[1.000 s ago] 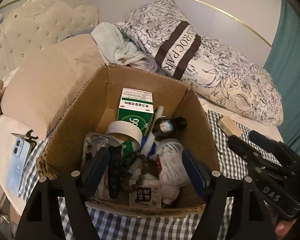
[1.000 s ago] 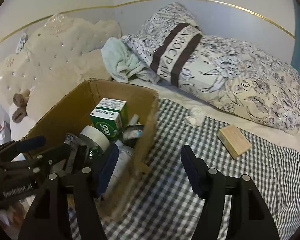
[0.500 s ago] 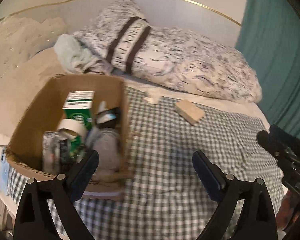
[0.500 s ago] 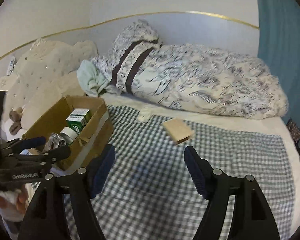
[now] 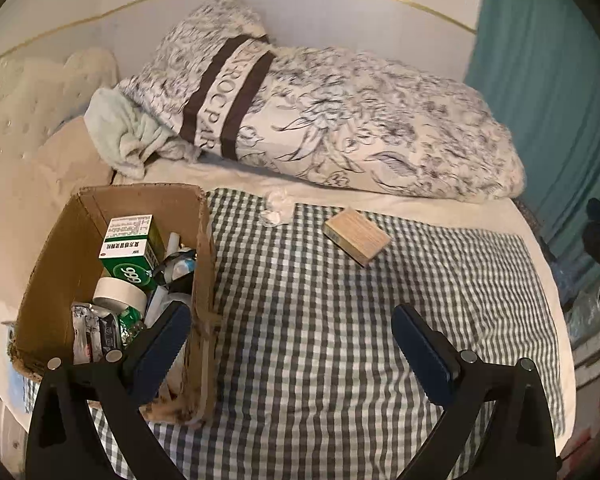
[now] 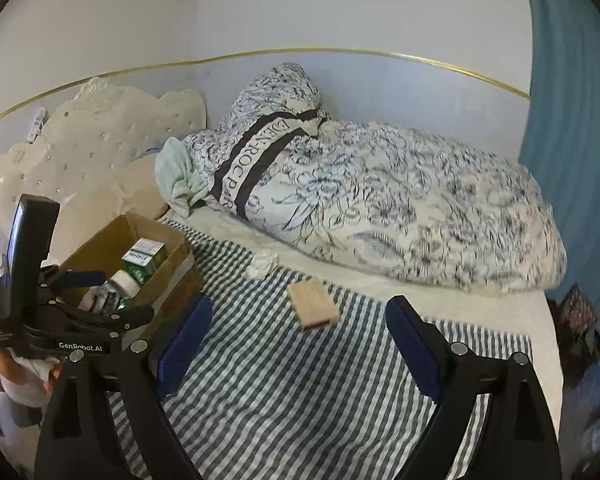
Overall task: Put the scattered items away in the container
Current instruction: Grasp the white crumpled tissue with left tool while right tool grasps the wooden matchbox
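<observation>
The dark green and white gingham cloth [image 5: 340,340] covers the bed under a plain brown corrugated cardboard box [image 5: 52,280]. Inside stands a green and white medicine carton [image 5: 130,248] marked 999, beside a cream roll of tape [image 5: 118,294]. A pale tan rectangular block [image 5: 356,236] lies on the checks. The white pillow with grey floral print [image 5: 360,136] carries two dark brown stripes. A teal curtain [image 5: 540,80] hangs behind.

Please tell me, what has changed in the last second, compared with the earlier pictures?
Both grippers, left gripper and right gripper, drew back from the cardboard box and turned toward the checked cloth. Both stayed open and empty. The box contents, the tan block and the crumpled tissue lie as before.
</observation>
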`<state>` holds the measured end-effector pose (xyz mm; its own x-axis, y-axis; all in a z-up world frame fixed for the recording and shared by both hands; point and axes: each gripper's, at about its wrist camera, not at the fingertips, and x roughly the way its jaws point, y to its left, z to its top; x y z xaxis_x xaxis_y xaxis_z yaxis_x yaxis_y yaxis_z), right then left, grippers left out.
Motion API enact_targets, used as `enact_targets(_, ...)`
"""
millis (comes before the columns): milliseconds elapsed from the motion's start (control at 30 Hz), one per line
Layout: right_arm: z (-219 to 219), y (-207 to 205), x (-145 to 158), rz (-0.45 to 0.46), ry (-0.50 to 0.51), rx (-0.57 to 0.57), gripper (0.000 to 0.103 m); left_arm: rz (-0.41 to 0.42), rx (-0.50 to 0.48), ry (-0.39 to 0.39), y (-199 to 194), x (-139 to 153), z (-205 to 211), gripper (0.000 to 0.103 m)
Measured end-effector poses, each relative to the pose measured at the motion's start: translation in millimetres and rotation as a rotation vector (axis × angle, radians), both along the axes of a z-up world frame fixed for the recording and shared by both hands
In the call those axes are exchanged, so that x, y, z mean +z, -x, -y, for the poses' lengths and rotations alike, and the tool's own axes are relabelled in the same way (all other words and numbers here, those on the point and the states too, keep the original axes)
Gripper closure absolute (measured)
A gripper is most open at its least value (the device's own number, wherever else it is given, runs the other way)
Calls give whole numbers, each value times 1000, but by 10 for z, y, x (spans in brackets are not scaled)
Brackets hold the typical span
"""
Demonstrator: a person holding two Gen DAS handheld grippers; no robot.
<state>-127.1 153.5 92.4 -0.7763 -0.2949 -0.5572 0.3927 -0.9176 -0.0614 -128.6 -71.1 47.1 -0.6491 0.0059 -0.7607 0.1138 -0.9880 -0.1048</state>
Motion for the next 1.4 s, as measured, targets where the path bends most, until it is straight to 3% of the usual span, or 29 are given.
enact_targets(233,109,702,-525,73,-12,-11,11,27,19,36,647,-307,9,0)
enact_targets(467,196,1048,-1136,120,-67,54,11,113,24,25,1345,-779,-13,0)
enact_targets(667,191,1380,-1516,181,-54,111,11,142,54,32,1874,-1061,20,0)
enact_targets(800,221,1679,-1807,190,-75,69,11,138,91,43,2123,-1225,95,0)
enact_targets(933,291,1896,-2136,233,-63,58,11,152,118,-2,2315,-1381,175,0)
enact_targets(1133,451,2028,-2508,156,-259,-12,11,186,152,20,2580,-1644,207,0)
enact_targets(1300,392,2135,-2658,162,-165,-6,11,283,179,8,2735,-1932,314,0)
enact_targets(1400,457,2122,-2824,184,-207,-15,11,292,186,-11,2745,-2024,368,0)
